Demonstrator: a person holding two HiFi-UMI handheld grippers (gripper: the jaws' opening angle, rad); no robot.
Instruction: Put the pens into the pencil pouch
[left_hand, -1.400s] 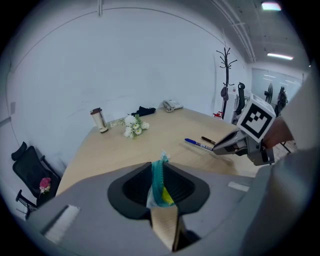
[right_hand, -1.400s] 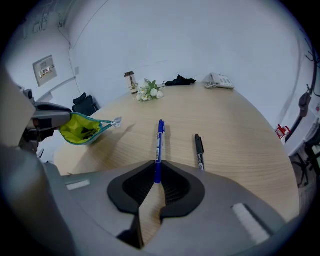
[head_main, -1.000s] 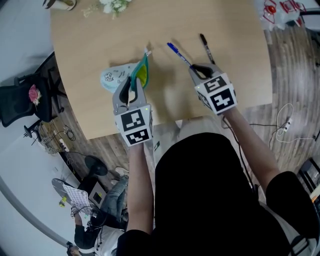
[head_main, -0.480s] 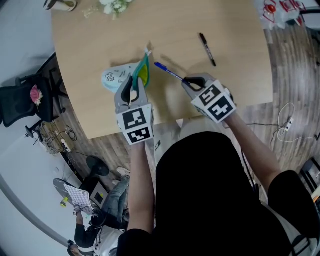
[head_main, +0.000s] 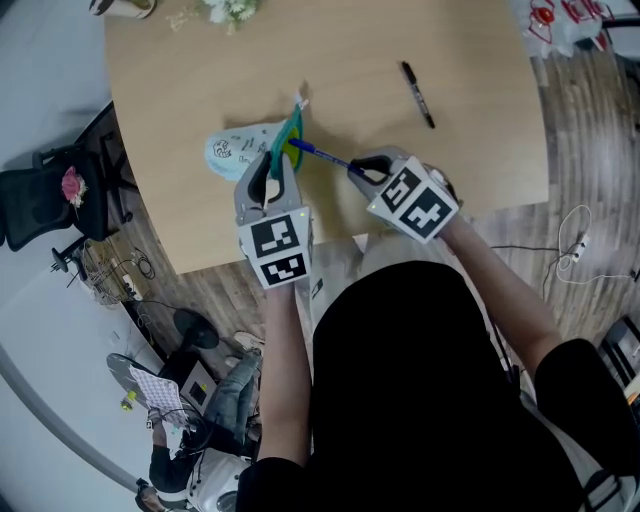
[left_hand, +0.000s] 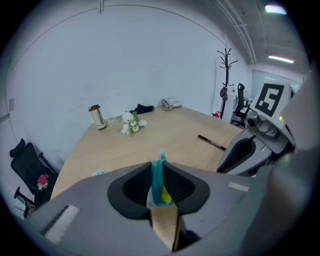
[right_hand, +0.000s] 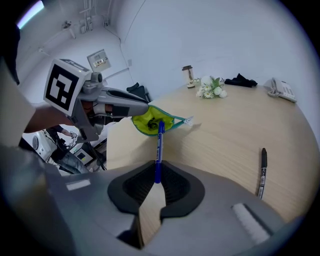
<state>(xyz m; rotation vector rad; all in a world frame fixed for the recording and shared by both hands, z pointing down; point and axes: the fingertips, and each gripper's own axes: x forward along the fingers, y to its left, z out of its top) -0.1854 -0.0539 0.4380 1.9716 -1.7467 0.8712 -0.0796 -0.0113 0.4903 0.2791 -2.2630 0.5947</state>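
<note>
The pencil pouch (head_main: 240, 150), pale blue with a teal zip and a yellow-green lining, lies on the wooden table (head_main: 350, 60). My left gripper (head_main: 271, 172) is shut on the pouch's zip edge (left_hand: 159, 181) and holds the mouth (right_hand: 152, 121) open. My right gripper (head_main: 362, 168) is shut on a blue pen (head_main: 318, 155); the pen (right_hand: 159, 150) points at the pouch, its tip at the open mouth. A black pen (head_main: 417, 95) lies loose on the table to the right, also seen as the black pen (right_hand: 262, 172) and black pen (left_hand: 212, 143).
White flowers (head_main: 225, 10) and a small bottle (left_hand: 96, 117) stand at the table's far side, with a phone (left_hand: 171, 103) and dark cloth (left_hand: 144, 108) behind. A black chair (head_main: 40, 205) stands left of the table. The near table edge (head_main: 330, 245) runs under both grippers.
My right gripper has carried the blue pen leftwards across the table to the pouch's mouth, rolling as it went. The left gripper and the pouch have stayed put.
</note>
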